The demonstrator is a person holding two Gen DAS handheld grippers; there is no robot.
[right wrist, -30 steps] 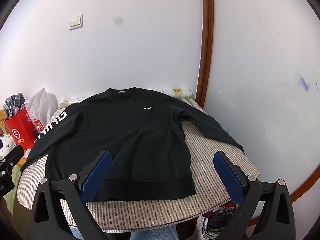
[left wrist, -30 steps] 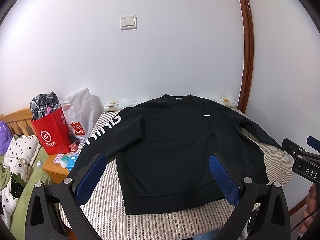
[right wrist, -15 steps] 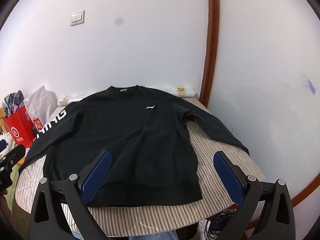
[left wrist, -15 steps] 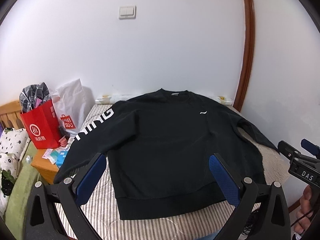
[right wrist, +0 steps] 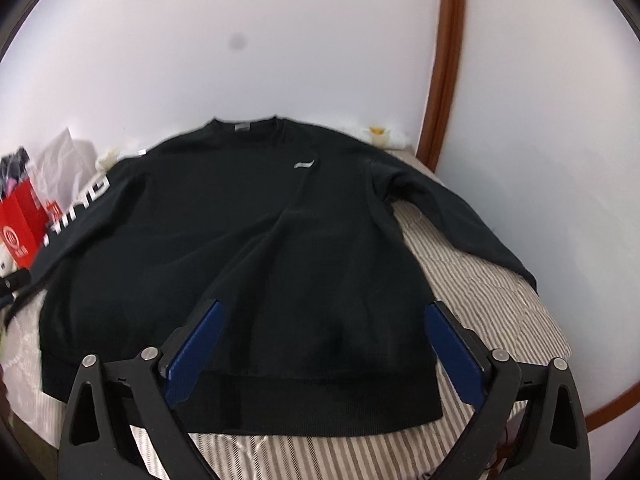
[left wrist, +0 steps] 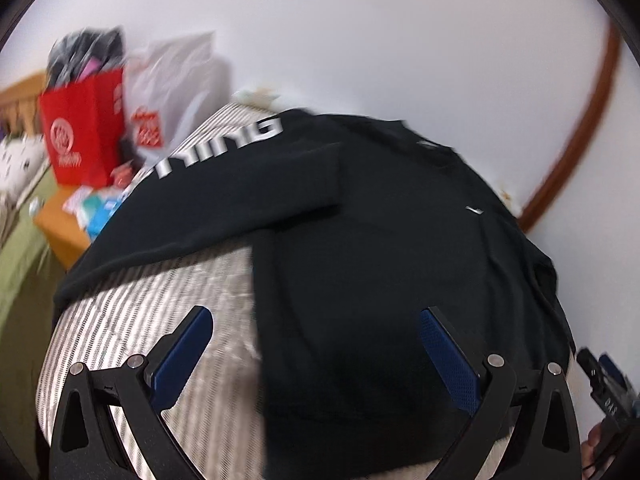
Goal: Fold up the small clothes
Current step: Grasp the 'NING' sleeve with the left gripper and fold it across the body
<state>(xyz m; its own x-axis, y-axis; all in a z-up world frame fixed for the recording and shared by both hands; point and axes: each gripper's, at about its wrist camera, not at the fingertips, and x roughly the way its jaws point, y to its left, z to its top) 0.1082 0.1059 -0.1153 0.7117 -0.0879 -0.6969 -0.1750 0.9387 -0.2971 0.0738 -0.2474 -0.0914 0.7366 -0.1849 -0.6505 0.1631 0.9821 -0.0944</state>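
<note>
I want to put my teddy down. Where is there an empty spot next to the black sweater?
Bare striped cover shows between the black sweater body and its right sleeve, and along the near edge below the hem. Another patch lies under the lettered sleeve. The orange side table beside the red bag is crowded.

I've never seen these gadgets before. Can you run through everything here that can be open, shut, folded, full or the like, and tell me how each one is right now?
left gripper: open, holding nothing.
right gripper: open, holding nothing.
black sweatshirt: spread flat, front up, sleeves out, not yet folded.
striped cover: spread under the sweatshirt.
red paper bag: upright, stuffed with clothes.
white plastic bag: upright; contents hidden.
</note>
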